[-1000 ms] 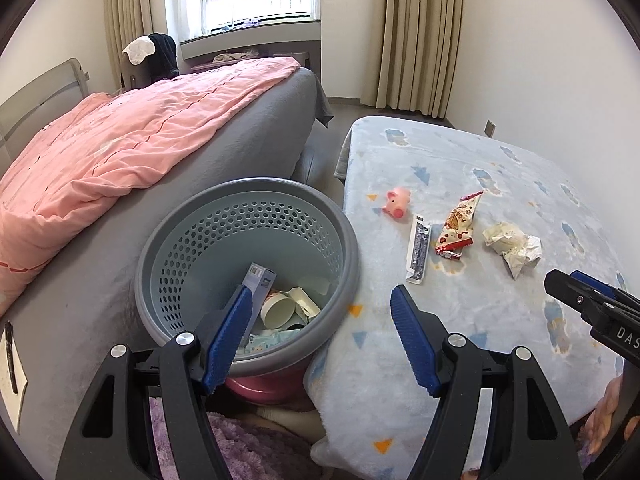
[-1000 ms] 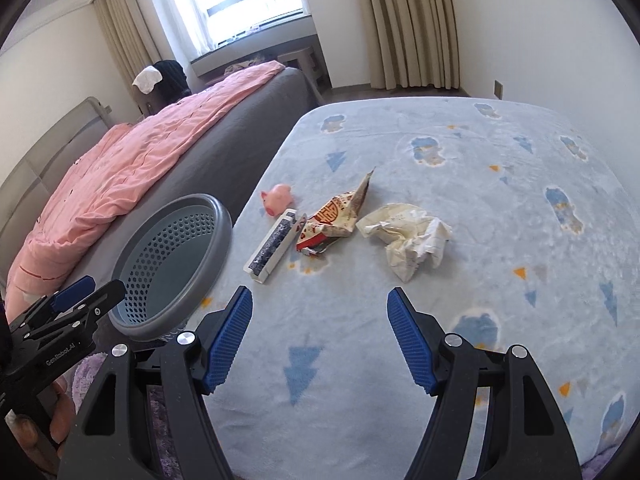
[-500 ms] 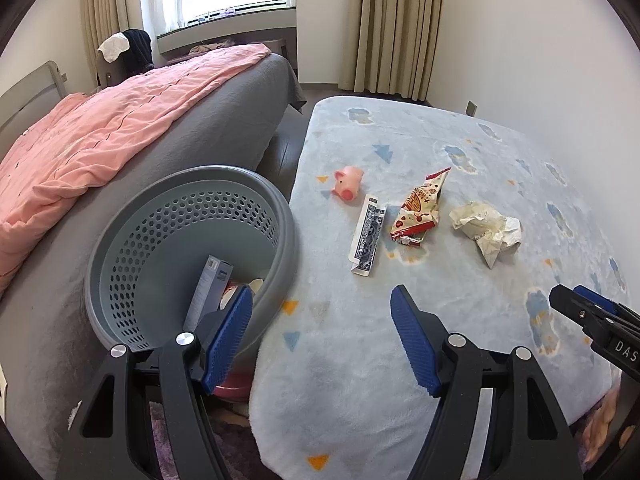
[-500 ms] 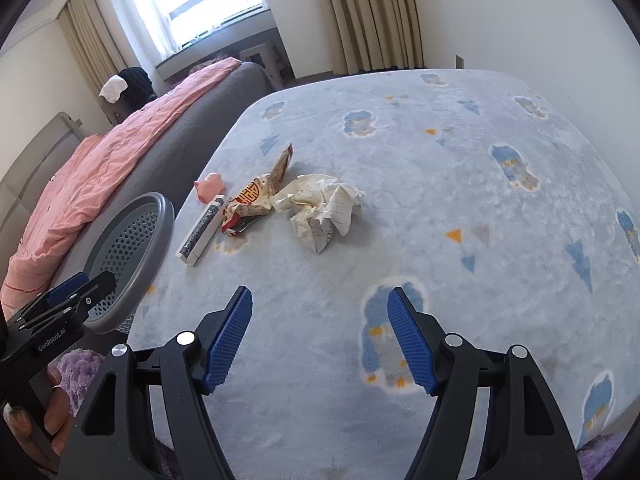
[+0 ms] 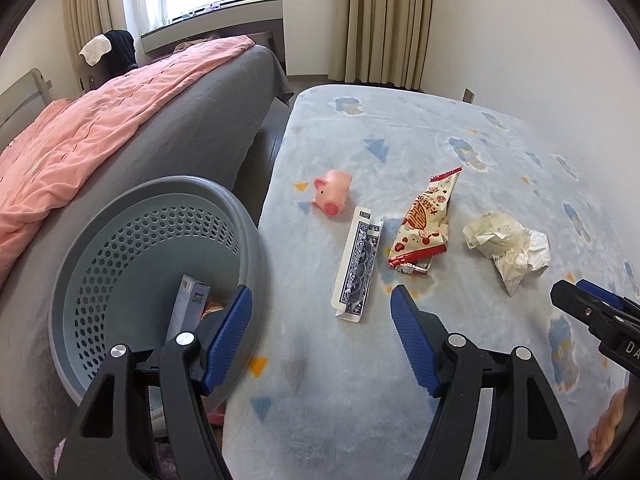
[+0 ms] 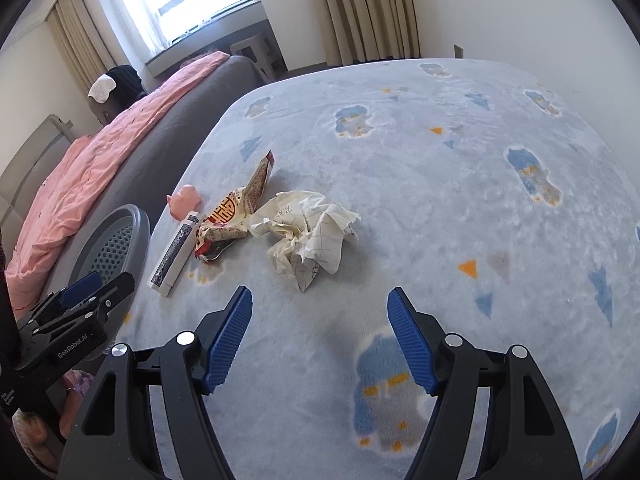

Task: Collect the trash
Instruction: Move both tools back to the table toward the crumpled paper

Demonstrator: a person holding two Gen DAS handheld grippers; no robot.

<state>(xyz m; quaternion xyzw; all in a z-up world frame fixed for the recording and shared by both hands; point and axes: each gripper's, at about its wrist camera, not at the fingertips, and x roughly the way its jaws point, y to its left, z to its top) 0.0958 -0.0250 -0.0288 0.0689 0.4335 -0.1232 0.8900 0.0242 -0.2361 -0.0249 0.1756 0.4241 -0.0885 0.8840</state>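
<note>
On the blue patterned blanket (image 5: 360, 400) lie a crumpled paper (image 5: 508, 246) (image 6: 308, 240), a red-and-white snack wrapper (image 5: 426, 226) (image 6: 236, 216) and a long blue-patterned carton (image 5: 357, 264) (image 6: 174, 254). A grey perforated basket (image 5: 120, 240) (image 6: 108, 240) stands left of the blanket with a box and other trash in it. My left gripper (image 5: 322, 340) is open and empty, just short of the carton. My right gripper (image 6: 320, 336) is open and empty, just short of the crumpled paper.
A pink toy pig (image 5: 334, 194) (image 6: 184, 200) lies beyond the carton. A bed with a pink duvet (image 5: 92, 140) runs along the left, behind the basket. Curtains and a wall stand at the far end and the right.
Both grippers have moved right and forward over the blanket. The basket has slid to the left of both views and the trash items are closer. Both stay open.
</note>
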